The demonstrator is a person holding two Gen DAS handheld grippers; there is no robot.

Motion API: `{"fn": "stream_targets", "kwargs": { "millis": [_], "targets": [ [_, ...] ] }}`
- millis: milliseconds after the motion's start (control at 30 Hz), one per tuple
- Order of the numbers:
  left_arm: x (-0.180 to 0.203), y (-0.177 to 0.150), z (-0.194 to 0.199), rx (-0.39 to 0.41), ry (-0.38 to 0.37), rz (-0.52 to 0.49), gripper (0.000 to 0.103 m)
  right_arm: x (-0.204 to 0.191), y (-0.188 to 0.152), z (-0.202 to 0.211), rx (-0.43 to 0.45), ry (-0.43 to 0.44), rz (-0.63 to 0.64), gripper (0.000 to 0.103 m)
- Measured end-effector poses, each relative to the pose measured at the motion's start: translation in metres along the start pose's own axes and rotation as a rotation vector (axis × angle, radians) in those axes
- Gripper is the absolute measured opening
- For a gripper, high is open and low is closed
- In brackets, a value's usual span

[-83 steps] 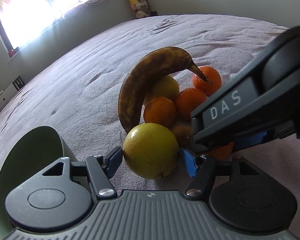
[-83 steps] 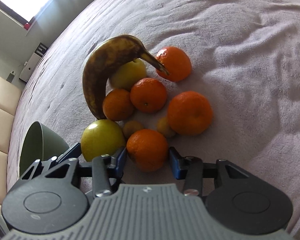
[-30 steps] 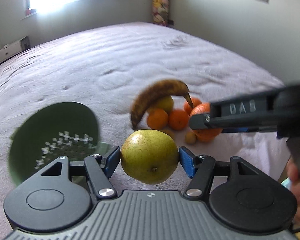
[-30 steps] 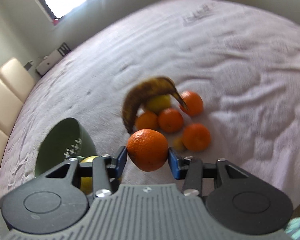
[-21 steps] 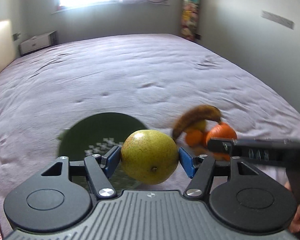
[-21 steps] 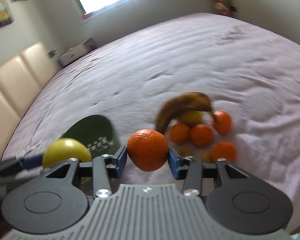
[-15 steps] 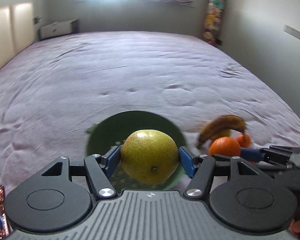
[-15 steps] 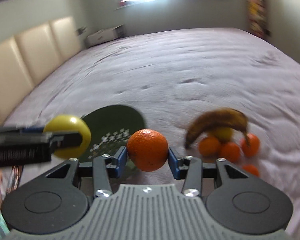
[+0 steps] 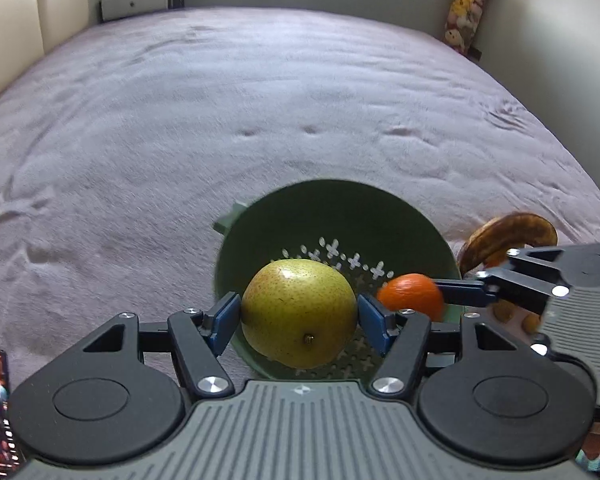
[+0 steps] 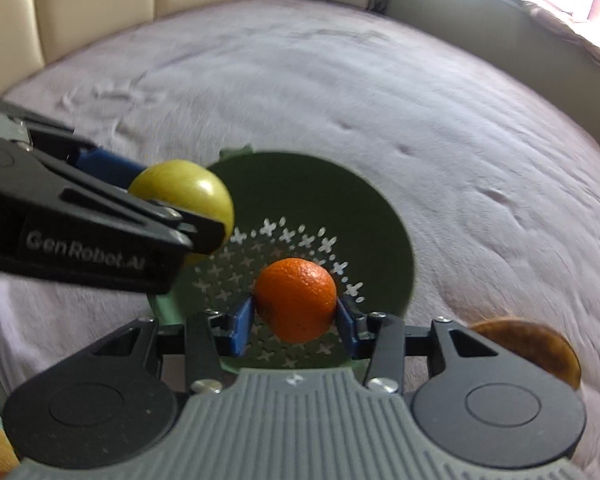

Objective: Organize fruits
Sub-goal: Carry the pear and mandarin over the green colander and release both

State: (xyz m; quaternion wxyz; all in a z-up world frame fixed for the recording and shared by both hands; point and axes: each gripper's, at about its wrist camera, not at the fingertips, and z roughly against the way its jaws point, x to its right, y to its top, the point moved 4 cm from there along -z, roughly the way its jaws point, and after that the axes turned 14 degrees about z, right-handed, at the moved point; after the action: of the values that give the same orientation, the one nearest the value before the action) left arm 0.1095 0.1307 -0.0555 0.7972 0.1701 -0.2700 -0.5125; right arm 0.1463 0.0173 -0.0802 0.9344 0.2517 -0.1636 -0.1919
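Right gripper holds orange above colander.

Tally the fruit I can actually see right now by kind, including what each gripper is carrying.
Green-yellow pear: 1, in the left gripper
Orange: 1, in the right gripper
Banana: 1, on the bed
Small yellowish fruits: 2, partly hidden behind the right gripper
Total: 5; any other fruit is hidden.

Both wrist cameras sit close above the green colander on the bed, each looking steeply down along its own fingers. The left view faces the bed's far edge and headboard corner; the right faces the window-side edge. They share the colander.
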Motion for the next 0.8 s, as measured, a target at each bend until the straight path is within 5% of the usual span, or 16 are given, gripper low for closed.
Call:
{"fn": "stream_targets", "kwargs": {
  "millis": [500, 800],
  "targets": [
    [-0.002, -0.013, -0.045, -0.139, 0.062, -0.019, 0.074, 0.002, -0.004, -0.057, -0.190, 0.118, 0.081, 0.042],
    [-0.002, -0.016, -0.049, -0.164, 0.088, -0.030, 0.074, 0.000, -0.006, -0.058, -0.210, 0.093, 0.133, 0.043]
  ]
}}
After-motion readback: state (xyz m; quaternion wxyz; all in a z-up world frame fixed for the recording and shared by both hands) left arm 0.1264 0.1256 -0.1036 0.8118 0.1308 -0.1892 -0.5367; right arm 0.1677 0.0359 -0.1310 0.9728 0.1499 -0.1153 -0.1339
